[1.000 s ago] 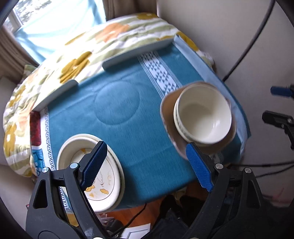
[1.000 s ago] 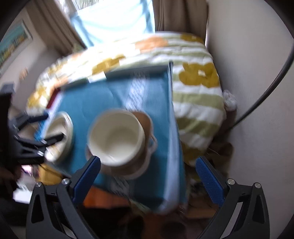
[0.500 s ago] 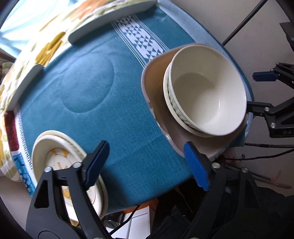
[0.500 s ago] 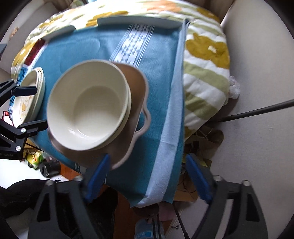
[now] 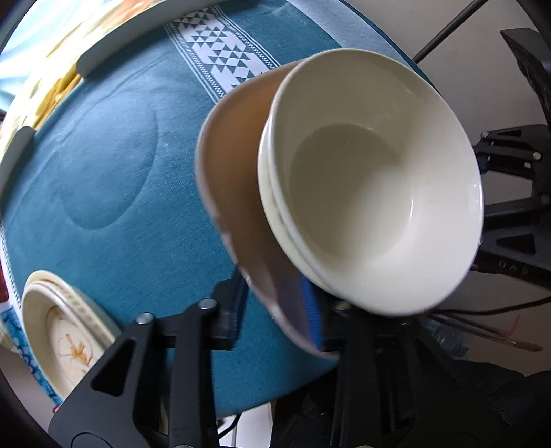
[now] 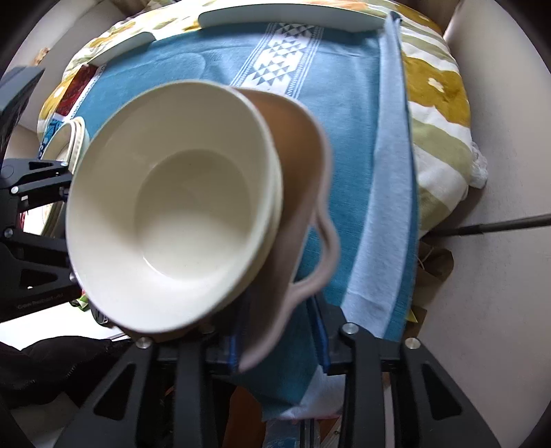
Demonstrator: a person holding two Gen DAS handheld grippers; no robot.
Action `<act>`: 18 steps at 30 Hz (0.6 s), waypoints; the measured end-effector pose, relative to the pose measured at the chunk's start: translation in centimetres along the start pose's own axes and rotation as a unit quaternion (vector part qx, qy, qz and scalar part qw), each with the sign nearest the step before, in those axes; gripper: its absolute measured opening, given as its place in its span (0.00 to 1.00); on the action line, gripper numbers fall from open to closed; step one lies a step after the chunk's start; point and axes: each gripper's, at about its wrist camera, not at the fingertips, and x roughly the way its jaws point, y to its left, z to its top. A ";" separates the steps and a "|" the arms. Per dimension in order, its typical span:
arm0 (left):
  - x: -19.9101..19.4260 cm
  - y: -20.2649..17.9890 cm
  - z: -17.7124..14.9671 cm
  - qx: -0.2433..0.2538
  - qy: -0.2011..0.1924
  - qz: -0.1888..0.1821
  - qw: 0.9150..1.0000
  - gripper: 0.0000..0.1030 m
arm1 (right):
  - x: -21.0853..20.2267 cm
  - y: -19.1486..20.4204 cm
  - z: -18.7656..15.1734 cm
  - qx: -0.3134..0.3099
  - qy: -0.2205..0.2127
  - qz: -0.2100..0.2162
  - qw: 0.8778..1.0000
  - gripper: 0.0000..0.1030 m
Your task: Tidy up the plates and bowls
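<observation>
A brown handled dish (image 5: 234, 193) carries two stacked cream bowls (image 5: 375, 186). My left gripper (image 5: 275, 313) is shut on the dish's near rim. My right gripper (image 6: 279, 331) is shut on the dish's (image 6: 303, 165) other rim, by its loop handle, with the bowls (image 6: 172, 213) just left of it. The dish appears tilted above the teal cloth (image 5: 113, 165). A stack of cream plates with an orange flower print (image 5: 62, 334) sits at the cloth's near left corner and also shows in the right wrist view (image 6: 69, 138).
The teal cloth (image 6: 344, 103) covers a small table with a floral quilt (image 6: 437, 113) behind and beside it. Grey raised edges (image 6: 292, 15) line the table's far side. A beige wall (image 6: 509, 172) and a black cable stand to the right.
Both grippers moved in on the brown dish and closed on its opposite rims. The dish with the bowls now looks tilted and nearer both cameras.
</observation>
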 end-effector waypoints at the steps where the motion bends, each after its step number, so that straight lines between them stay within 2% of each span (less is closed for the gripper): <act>1: 0.2 -0.1 -0.1 0.001 -0.004 -0.002 1.000 0.21 | 0.3 0.1 -0.1 0.002 -0.003 0.007 1.000 0.23; 6: 0.8 -0.7 -0.3 0.003 -0.021 -0.008 1.000 0.15 | 0.6 0.8 -0.6 -0.008 -0.042 0.006 0.999 0.12; 12: 0.6 -1.9 -0.5 0.019 -0.046 0.016 0.999 0.14 | 0.4 0.4 -0.4 -0.002 -0.065 0.009 0.998 0.12; 18: -0.7 -2.0 -0.8 0.010 -0.065 0.035 0.997 0.14 | -0.1 0.4 0.2 -0.009 -0.078 0.007 0.997 0.12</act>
